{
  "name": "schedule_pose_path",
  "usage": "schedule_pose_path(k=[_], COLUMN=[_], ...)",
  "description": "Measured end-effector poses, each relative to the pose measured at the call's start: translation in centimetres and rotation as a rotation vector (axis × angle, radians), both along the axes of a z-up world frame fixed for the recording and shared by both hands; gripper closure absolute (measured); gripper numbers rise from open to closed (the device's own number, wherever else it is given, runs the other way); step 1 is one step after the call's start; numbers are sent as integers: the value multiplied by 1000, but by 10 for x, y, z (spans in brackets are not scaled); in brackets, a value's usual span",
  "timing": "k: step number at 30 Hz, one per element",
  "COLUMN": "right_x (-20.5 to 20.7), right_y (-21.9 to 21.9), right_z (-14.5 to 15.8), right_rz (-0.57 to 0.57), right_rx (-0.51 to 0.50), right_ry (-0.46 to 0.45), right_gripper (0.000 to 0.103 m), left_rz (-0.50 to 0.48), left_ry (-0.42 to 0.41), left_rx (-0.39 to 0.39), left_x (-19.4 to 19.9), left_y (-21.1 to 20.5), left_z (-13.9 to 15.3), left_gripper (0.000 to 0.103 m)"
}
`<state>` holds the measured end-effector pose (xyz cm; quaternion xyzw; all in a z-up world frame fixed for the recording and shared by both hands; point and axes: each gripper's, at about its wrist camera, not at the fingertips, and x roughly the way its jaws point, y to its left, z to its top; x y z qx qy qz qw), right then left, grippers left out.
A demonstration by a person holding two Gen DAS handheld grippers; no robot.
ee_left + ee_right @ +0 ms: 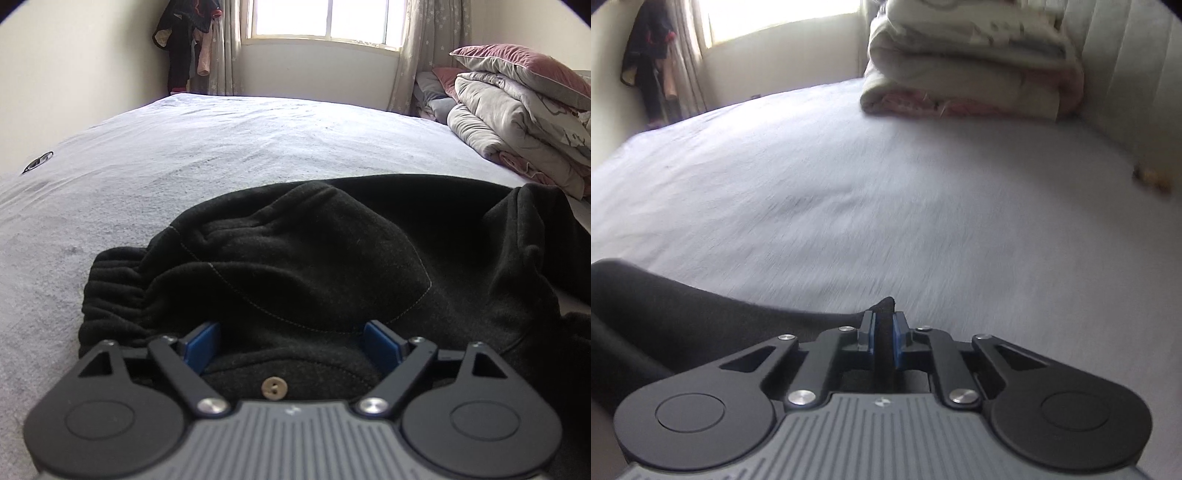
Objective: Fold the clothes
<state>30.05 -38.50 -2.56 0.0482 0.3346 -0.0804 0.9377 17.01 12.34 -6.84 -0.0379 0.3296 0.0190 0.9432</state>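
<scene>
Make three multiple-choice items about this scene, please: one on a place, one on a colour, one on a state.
1. Where does the folded bedding lie?
A. at the bed's right side
B. on the floor
C. under the window

2. What colour is the garment?
A. white
B. black
C. red

3. How is the right tool?
A. wide open
B. out of view
C. shut on the garment

Answers: 1 A, the stack rests on the bed sheet at right; 2 B, its cloth is black; 3 C, black cloth is pinched between its blue pads, while the left tool stands open.

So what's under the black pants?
The black pants lie on the pale bed sheet, which shows all around them. Whatever sits directly beneath the fabric is covered, so nothing else can be seen there.
</scene>
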Motion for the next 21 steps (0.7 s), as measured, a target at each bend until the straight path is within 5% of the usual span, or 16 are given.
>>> schedule_pose_path(k=[9, 16, 21], right_x=[76, 94, 75], right_y=[13, 18, 14], right_z=[36, 17, 27], right_rz=[-36, -67, -74], right_rx=[-120, -76, -58], right_ry=[-121, -70, -49], right_gripper=[94, 92, 69], left_rz=[-9, -11, -10], left_ry=[2, 5, 8], left_rx=[-8, -4, 2], left_x=[2, 3, 3], left_y=[-1, -2, -4], left_z=[-2, -2, -1], left_gripper=[13, 11, 11])
